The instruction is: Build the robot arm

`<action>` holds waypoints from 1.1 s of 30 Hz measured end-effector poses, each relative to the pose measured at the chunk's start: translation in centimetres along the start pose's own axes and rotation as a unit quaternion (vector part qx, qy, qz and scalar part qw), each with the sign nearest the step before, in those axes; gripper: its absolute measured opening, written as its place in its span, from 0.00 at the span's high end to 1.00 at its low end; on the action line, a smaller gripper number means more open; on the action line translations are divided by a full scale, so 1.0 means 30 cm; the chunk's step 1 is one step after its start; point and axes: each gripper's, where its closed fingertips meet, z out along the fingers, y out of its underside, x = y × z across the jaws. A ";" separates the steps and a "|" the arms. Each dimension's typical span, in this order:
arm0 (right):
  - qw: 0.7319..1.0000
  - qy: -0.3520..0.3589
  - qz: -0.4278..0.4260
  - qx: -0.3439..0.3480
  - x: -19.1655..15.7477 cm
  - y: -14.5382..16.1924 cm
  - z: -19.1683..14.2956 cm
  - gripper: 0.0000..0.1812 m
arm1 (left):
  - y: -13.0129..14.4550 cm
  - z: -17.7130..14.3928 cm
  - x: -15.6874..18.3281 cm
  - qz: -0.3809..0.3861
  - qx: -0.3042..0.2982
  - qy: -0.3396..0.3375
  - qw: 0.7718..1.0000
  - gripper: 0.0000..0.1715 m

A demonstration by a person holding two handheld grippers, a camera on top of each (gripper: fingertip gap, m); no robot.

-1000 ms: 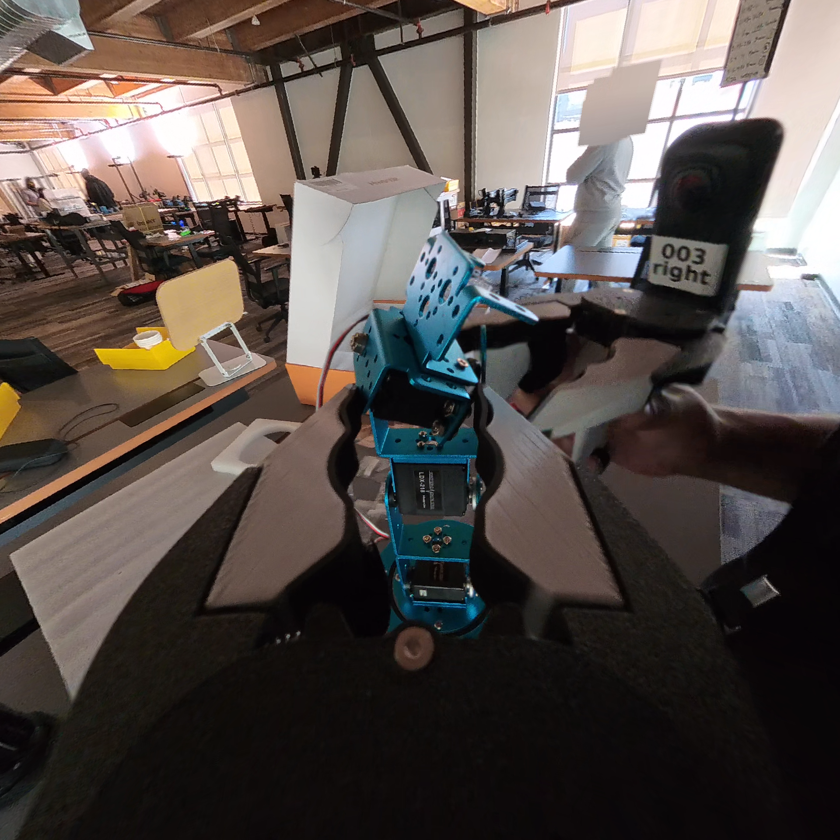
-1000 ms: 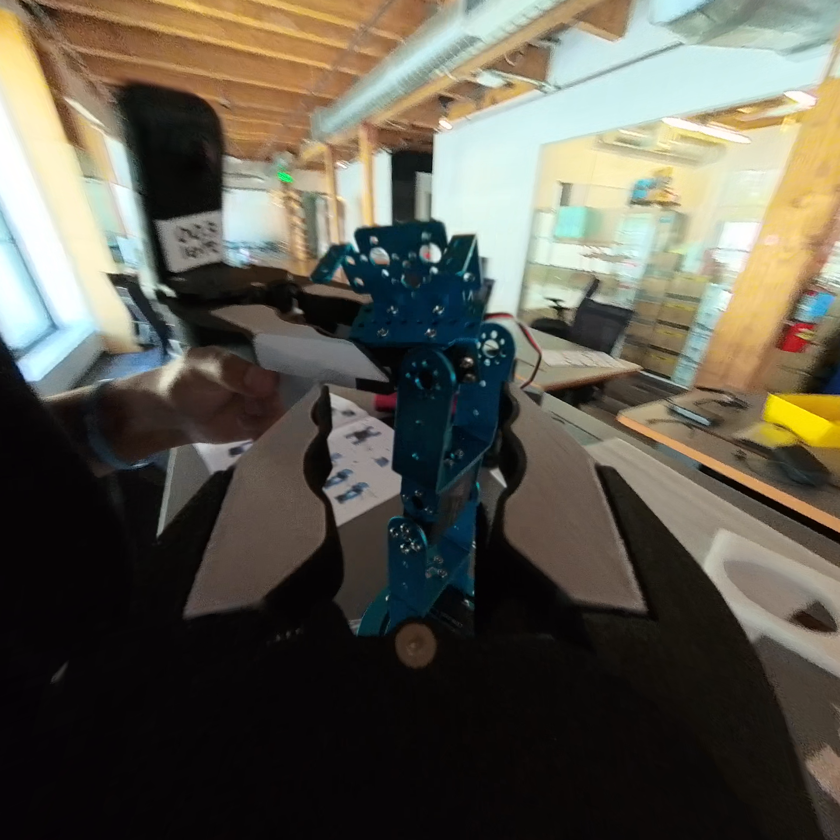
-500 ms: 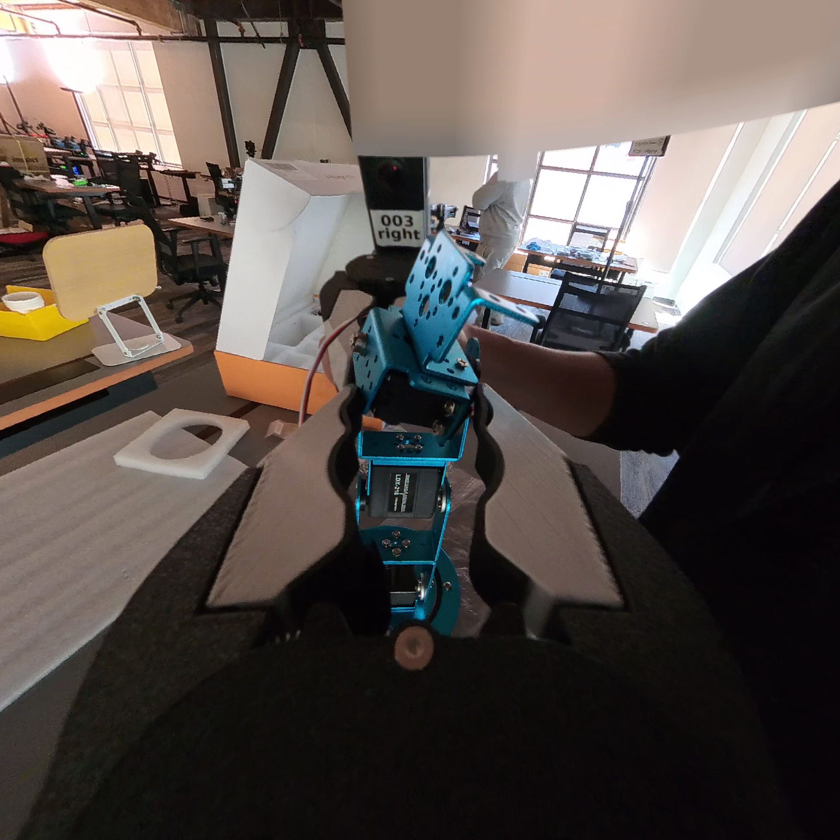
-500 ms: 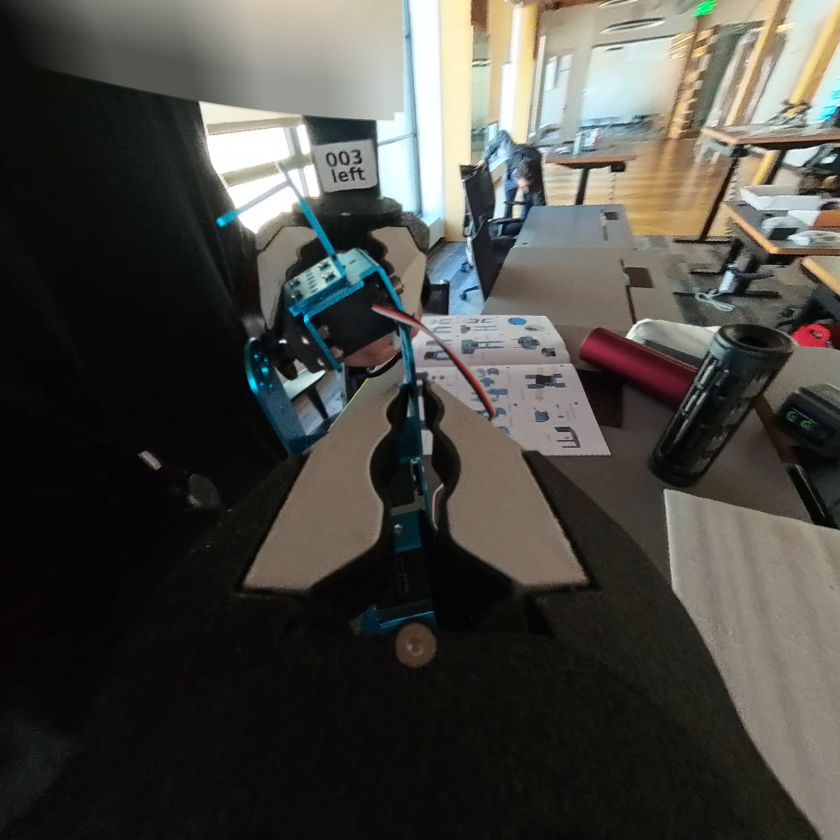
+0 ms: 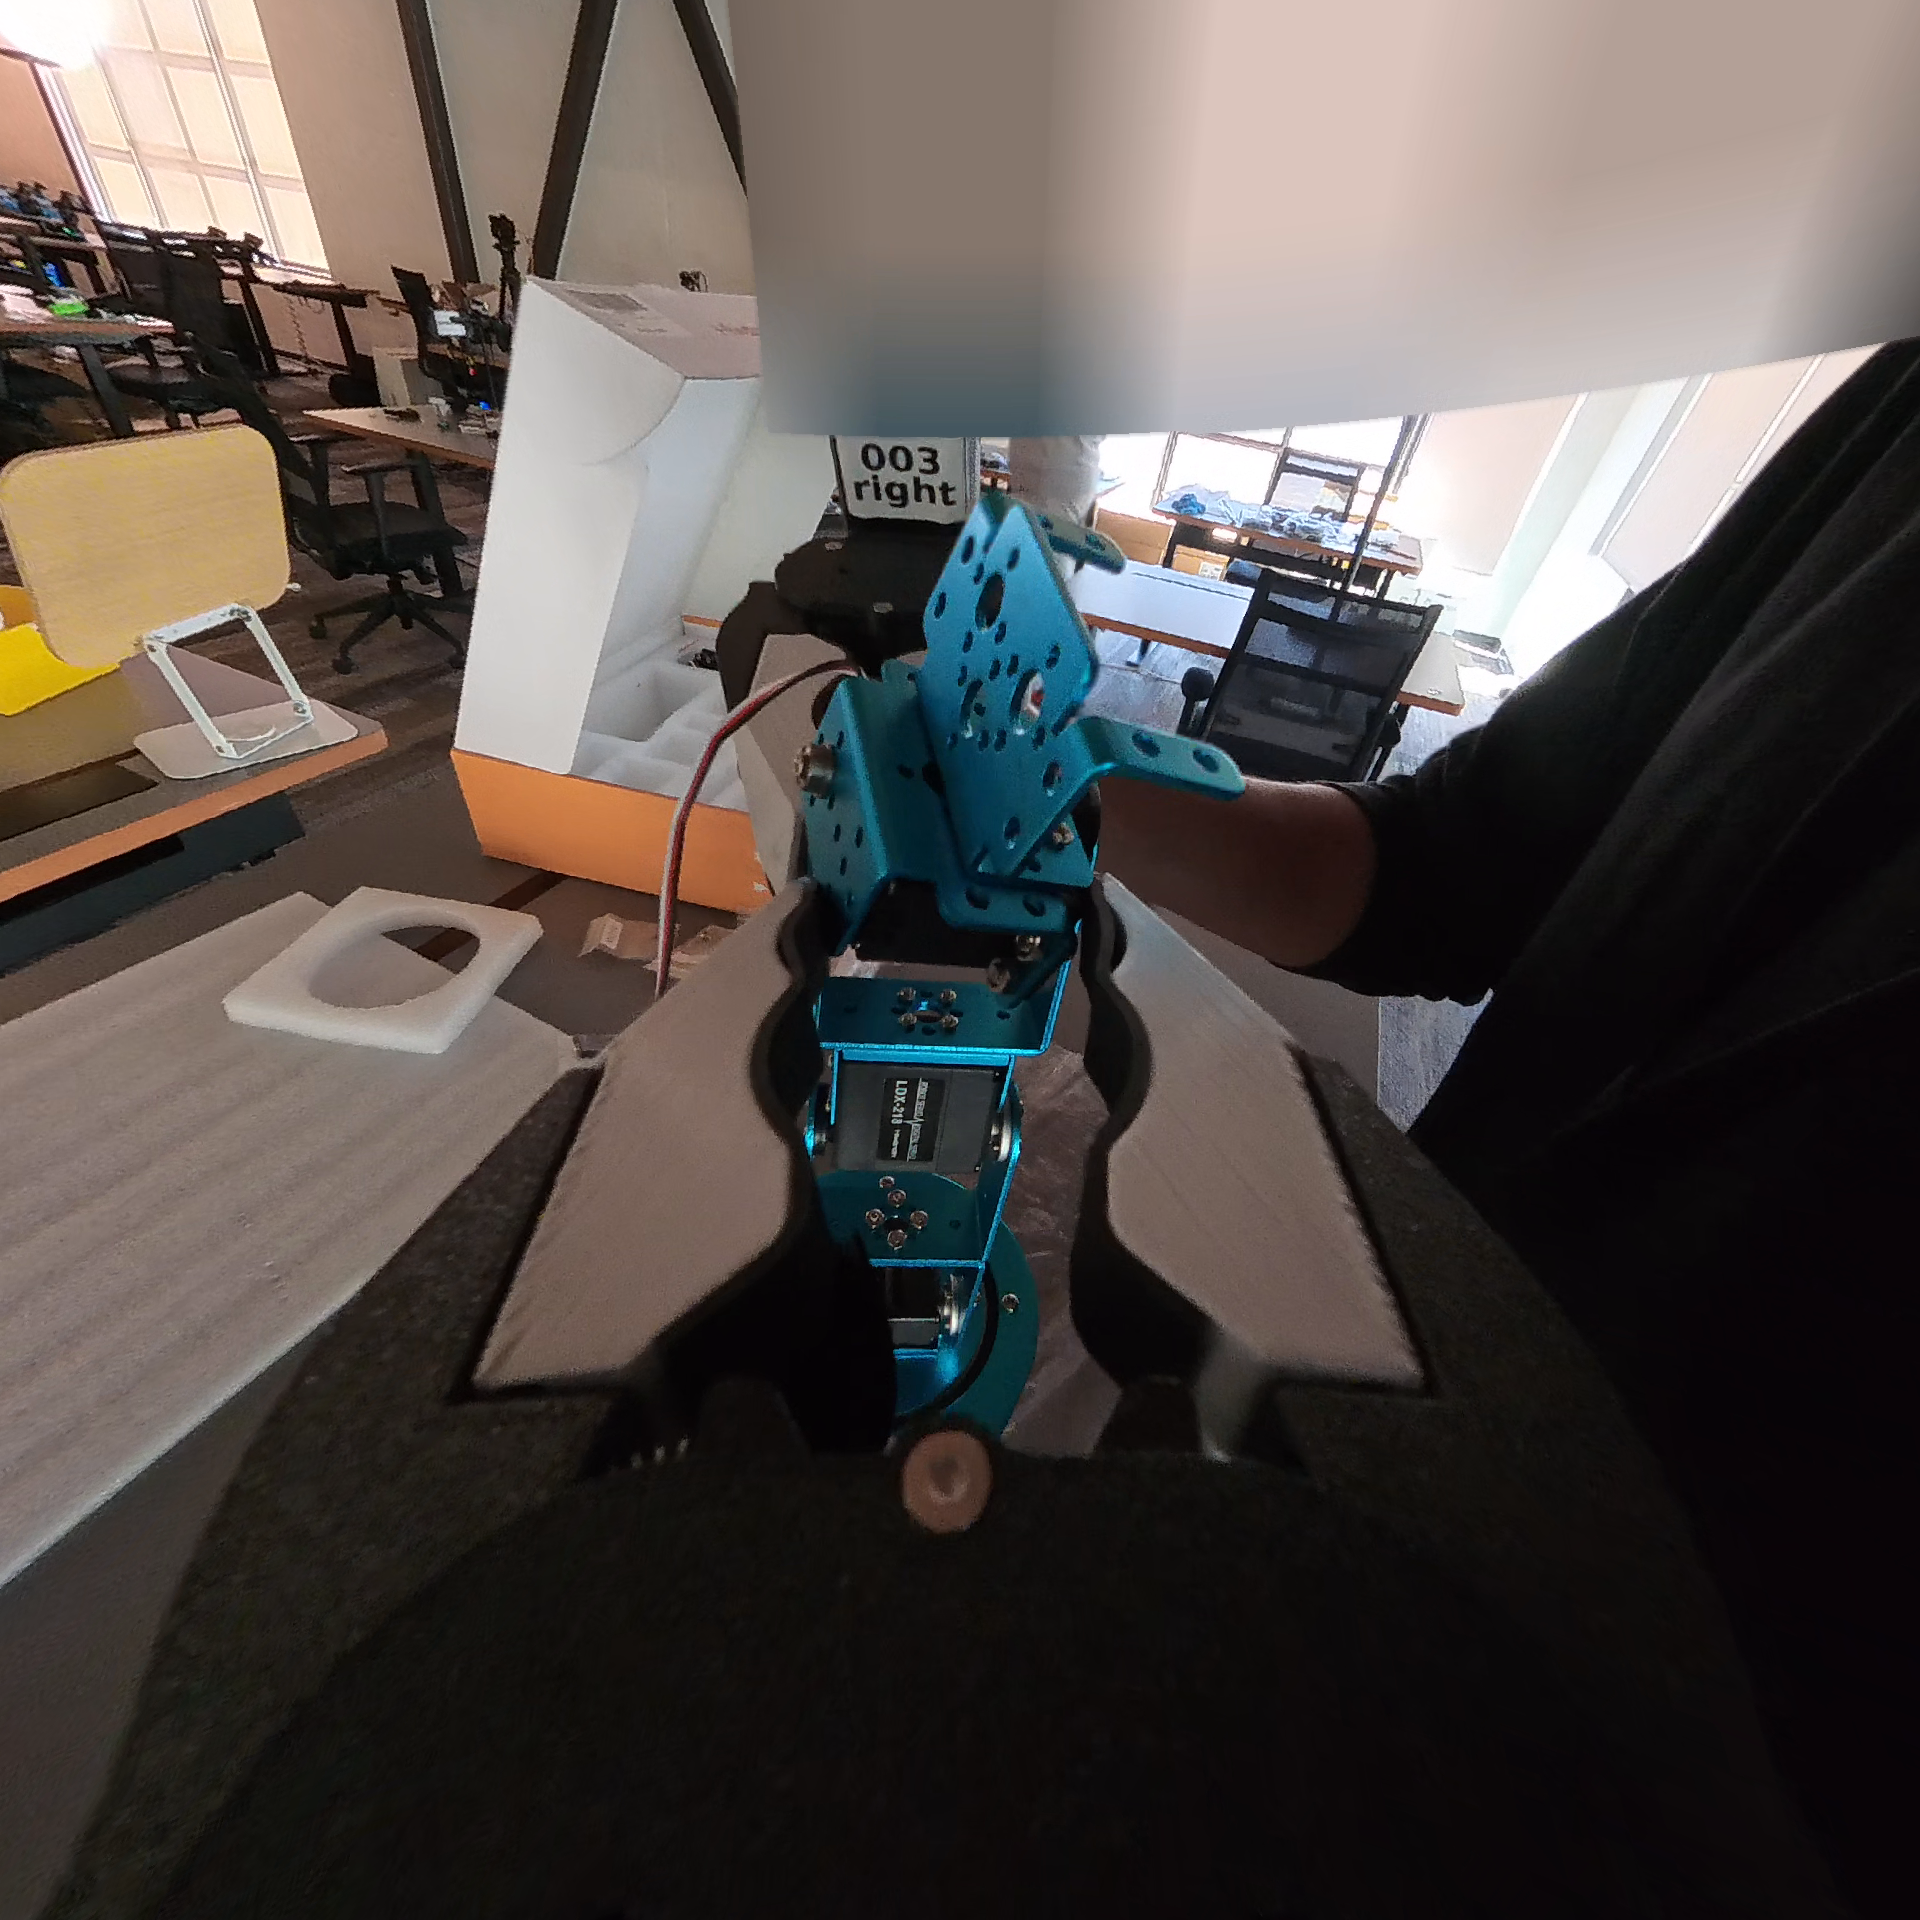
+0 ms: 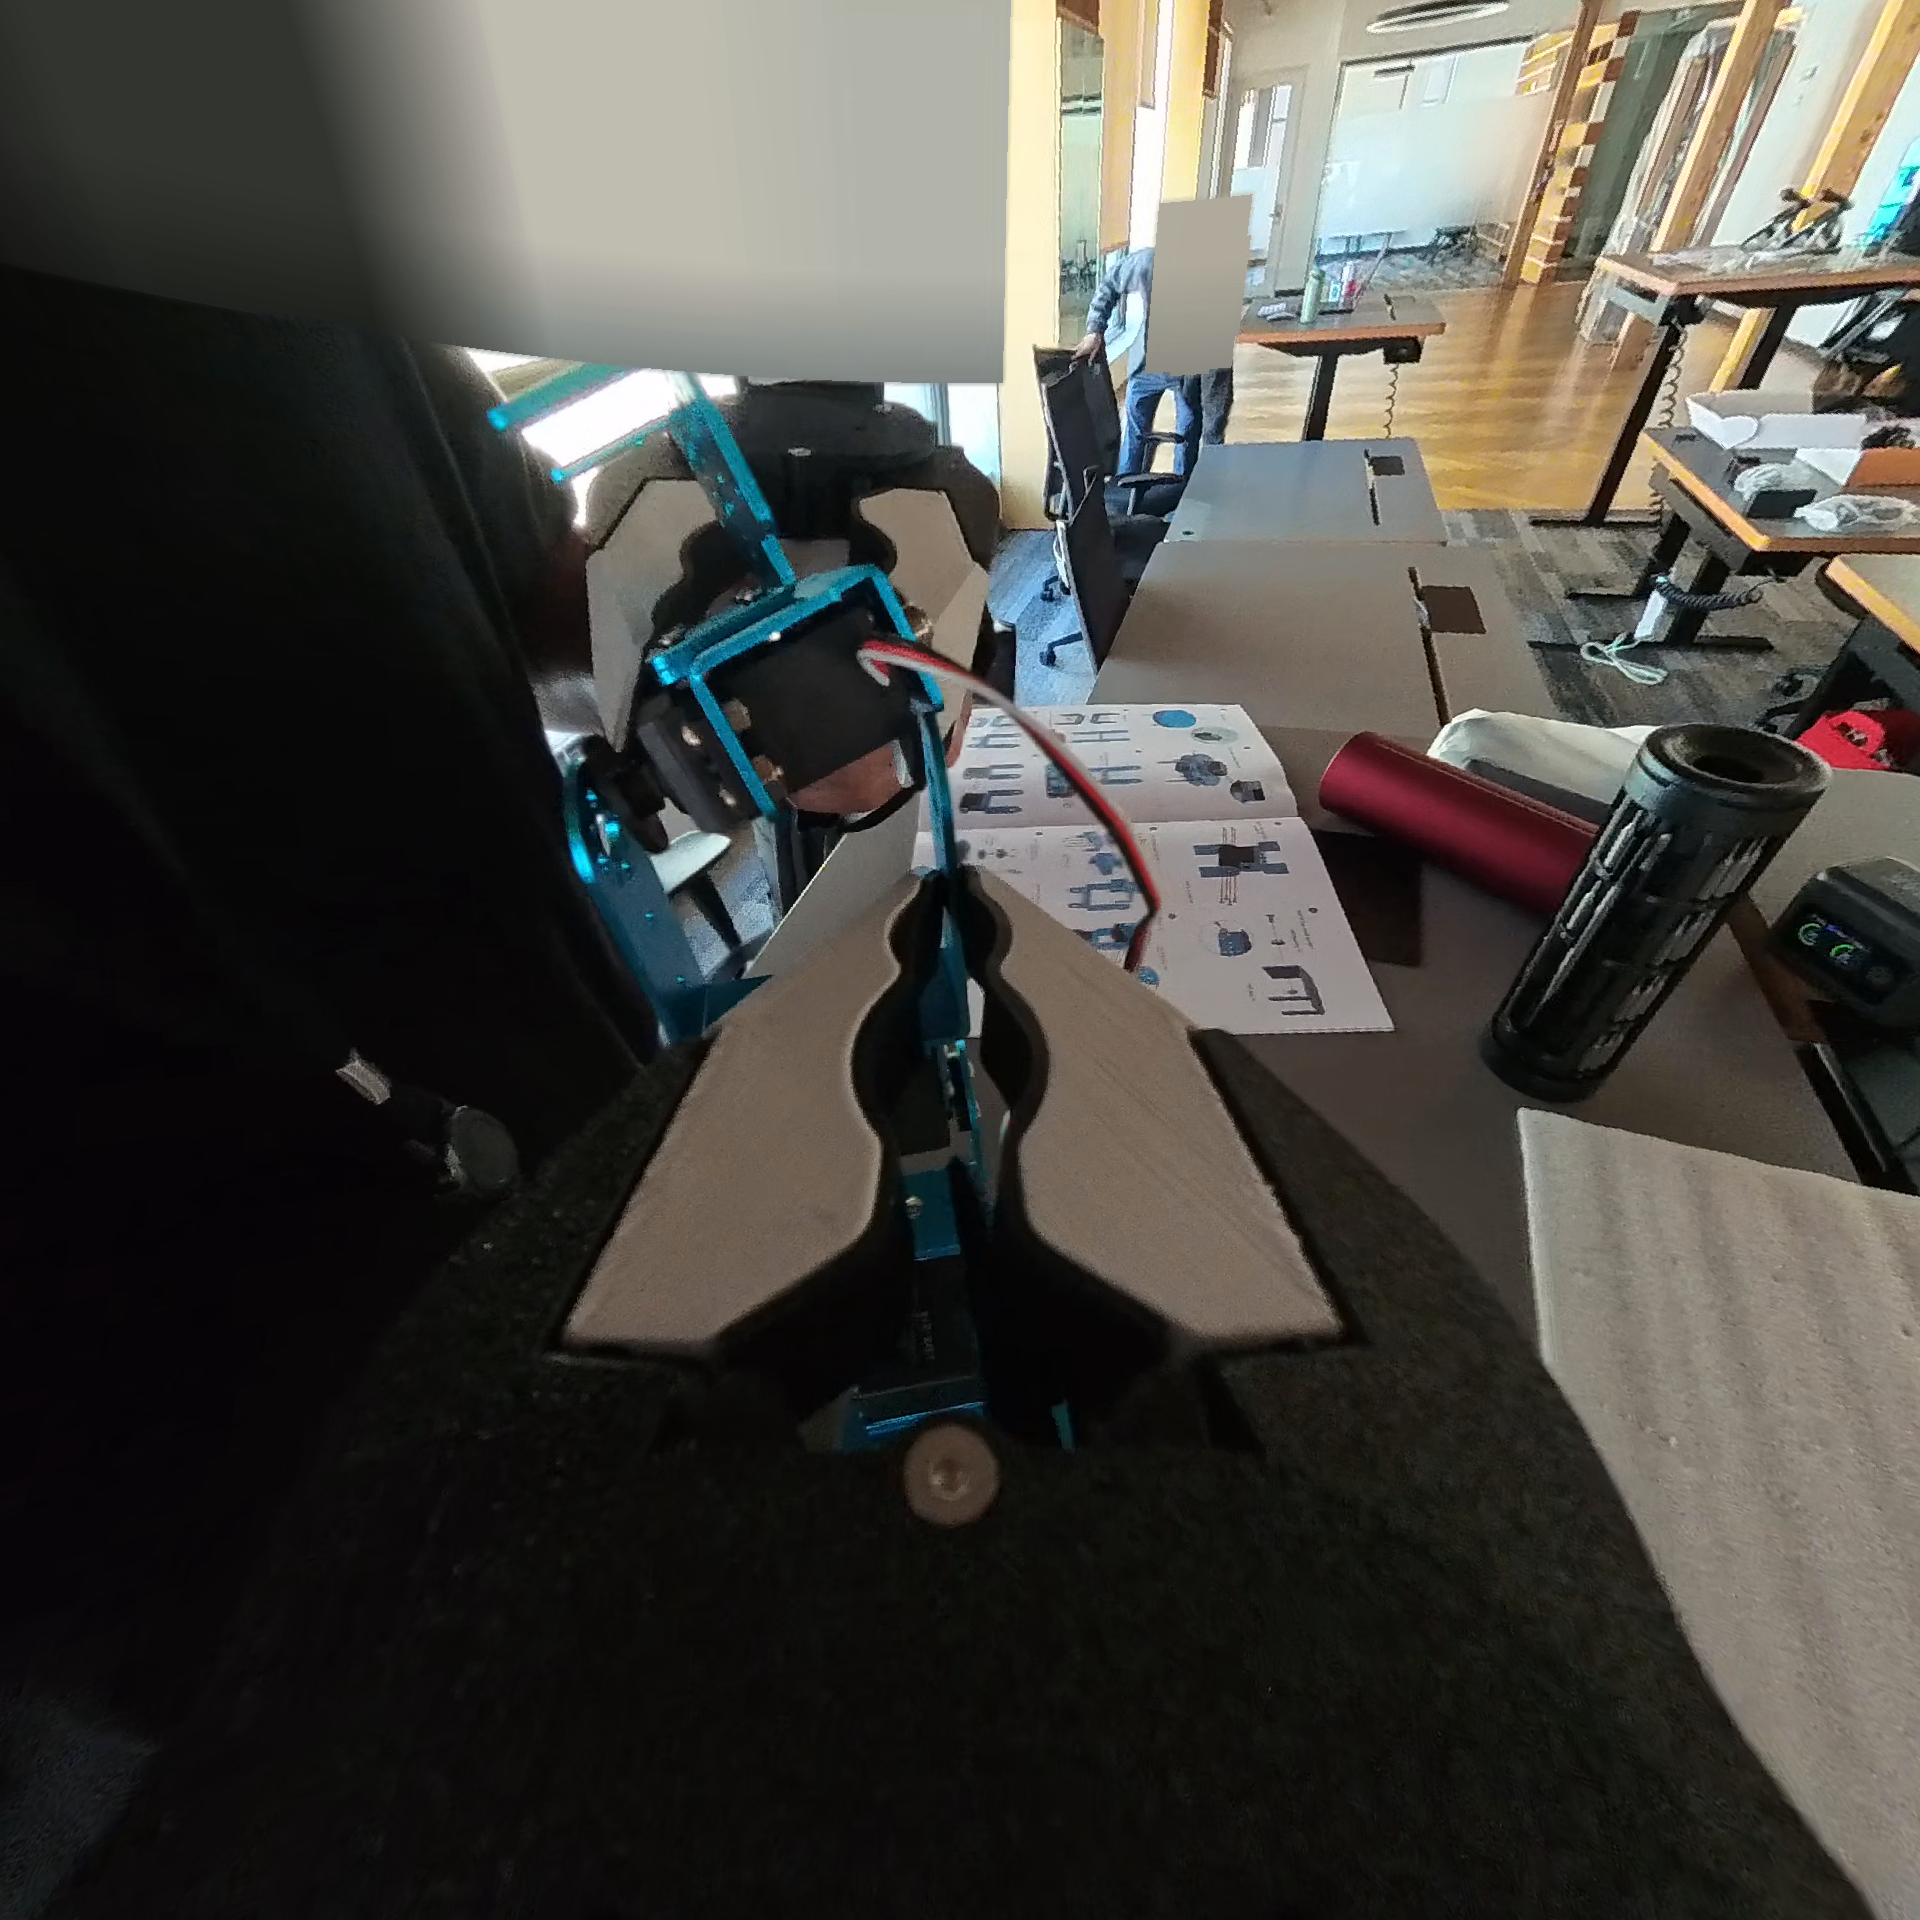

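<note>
A blue metal servo-bracket assembly (image 5: 966,748) with black servos and a red, white and black wire (image 5: 717,758) is held above the table. My left gripper (image 5: 945,914) is shut on its middle bracket, and the perforated top plate sticks up past the fingertips. My right gripper (image 6: 948,883) is shut on a thin blue plate (image 6: 940,997) at the assembly's other end. The assembly's black servo (image 6: 800,717) and the left gripper (image 6: 790,540) face it beyond. The right gripper (image 5: 862,603) shows behind the assembly in the left wrist view, with a hand on it.
A white box with an orange base (image 5: 623,623), a white foam piece with a hole (image 5: 384,977) and a foam sheet (image 5: 208,1195) lie to the left. An open booklet (image 6: 1143,862), a red cylinder (image 6: 1455,810) and a black cylinder (image 6: 1652,914) are on the table. The tips of both grippers are at nearly the same place. The black cylinder (image 6: 1652,914) is about equally far from each gripper, around 35 centimetres.
The right gripper has swung from the right side to directly behind the assembly and now grips a thin plate instead of a wide part. The left gripper keeps its hold.
</note>
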 end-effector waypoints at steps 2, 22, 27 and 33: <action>1.000 0.002 0.001 -0.003 0.002 0.001 0.001 0.99 | 0.001 -0.002 -0.001 0.002 -0.007 0.001 1.000 0.72; 1.000 -0.008 0.008 -0.023 -0.005 0.003 0.014 0.99 | 0.032 0.012 0.023 0.054 -0.149 0.086 0.984 0.73; 1.000 -0.012 0.018 -0.020 -0.005 0.002 0.013 0.99 | 0.035 0.005 0.027 0.040 -0.201 0.148 0.968 0.73; 1.000 -0.001 -0.003 -0.029 -0.015 0.004 0.007 0.99 | 0.056 -0.003 0.044 -0.006 -0.267 0.221 0.938 0.74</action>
